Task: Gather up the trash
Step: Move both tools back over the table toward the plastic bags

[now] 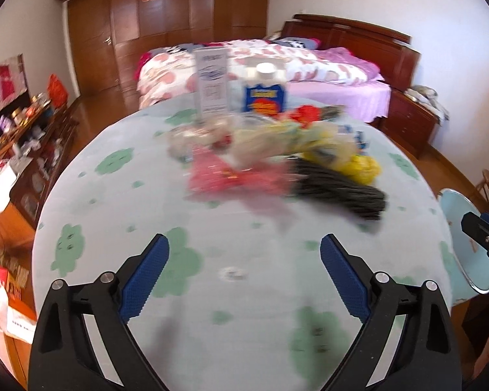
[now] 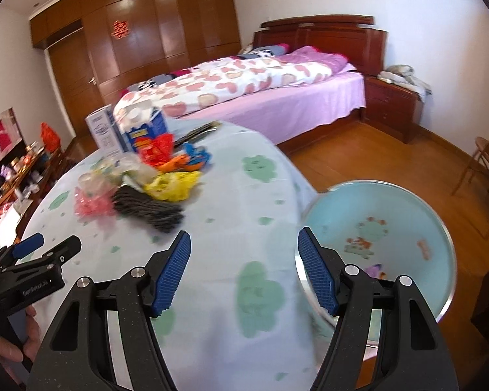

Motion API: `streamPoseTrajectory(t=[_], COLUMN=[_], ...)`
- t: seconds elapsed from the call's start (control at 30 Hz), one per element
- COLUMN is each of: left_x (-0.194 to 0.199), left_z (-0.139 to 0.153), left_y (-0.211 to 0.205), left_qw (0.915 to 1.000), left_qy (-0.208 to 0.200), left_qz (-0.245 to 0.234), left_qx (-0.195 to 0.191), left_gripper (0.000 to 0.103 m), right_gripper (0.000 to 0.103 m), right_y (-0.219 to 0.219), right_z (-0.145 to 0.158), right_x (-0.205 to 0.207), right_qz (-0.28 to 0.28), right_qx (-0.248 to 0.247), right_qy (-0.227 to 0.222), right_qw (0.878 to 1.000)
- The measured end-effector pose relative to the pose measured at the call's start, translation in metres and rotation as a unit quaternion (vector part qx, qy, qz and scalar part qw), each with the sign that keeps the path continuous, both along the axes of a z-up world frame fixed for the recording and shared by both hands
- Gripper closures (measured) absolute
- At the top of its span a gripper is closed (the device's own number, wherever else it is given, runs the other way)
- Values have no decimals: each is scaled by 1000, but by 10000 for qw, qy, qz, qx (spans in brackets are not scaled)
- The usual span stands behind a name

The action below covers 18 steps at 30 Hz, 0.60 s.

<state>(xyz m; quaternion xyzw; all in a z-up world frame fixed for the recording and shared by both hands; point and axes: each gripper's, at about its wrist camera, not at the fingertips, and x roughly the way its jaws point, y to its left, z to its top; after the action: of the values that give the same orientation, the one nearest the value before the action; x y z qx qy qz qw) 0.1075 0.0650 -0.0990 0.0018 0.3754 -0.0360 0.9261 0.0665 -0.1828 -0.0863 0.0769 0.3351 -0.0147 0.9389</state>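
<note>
A pile of trash lies on the round table (image 1: 146,215): a pink plastic bag (image 1: 231,176), a black striped wrapper (image 1: 342,189), a yellow bag (image 1: 358,163), clear wrappers (image 1: 267,140) and a red wrapper (image 1: 306,112). The pile shows in the right wrist view too, with the black wrapper (image 2: 146,208) and yellow bag (image 2: 172,184). My left gripper (image 1: 244,254) is open and empty, short of the pile. My right gripper (image 2: 244,251) is open and empty over the table's right edge, beside a light blue basin (image 2: 391,228).
A blue-and-white carton (image 1: 265,93) and a white box (image 1: 212,81) stand at the table's far side. The basin (image 1: 466,241) sits low to the right of the table. A bed (image 2: 260,88), wooden wardrobes and a cluttered sideboard (image 1: 26,140) surround the table.
</note>
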Motion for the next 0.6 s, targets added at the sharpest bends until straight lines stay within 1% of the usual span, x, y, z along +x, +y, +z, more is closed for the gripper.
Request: streamPoseTrajectory(t=[0.07,0.2,0.3,0.33,0.4,0.47,0.5,0.53,0.6], left_x=[3,10,16,18,22,27,30,32,36], left_z=[-1,0,1,1,0,-1,-2,-3,-4], left_y=[14,38,52,56,64,69,72,75,77], left_qw=[9999,9994,9991,9989,9988,9986,9986,9986,9988], left_qy=[18,-5,-18,-23,-13,8,33,63,89], left_qz=[113,339,428,457,493,521,525,511,473], left_qx=[-43,-8,-36,-44,-39,-64,-88,-98,-84], left_gripper=[12,12,12,12,12,12,12,12,12], right_gripper=[35,35,35,35,35,35,35,35,35], right_y=[12,36,48,55,61,71,71,77,81], right_z=[-1,0,3,6,8,13,13,15,17], right_x=[7,27,40,51,61,83,86,101,111], right_qz=[135,458,661,805,895,1032,1053,1145,1229], right_qx=[-5,46,104,117,89,56,57,25,-11], right_qy=[6,0,-71,-139,-184,-229,-230,-232,-249], right_qw=[9999,9989,9977,9966,9958,9944,9942,9932,9921])
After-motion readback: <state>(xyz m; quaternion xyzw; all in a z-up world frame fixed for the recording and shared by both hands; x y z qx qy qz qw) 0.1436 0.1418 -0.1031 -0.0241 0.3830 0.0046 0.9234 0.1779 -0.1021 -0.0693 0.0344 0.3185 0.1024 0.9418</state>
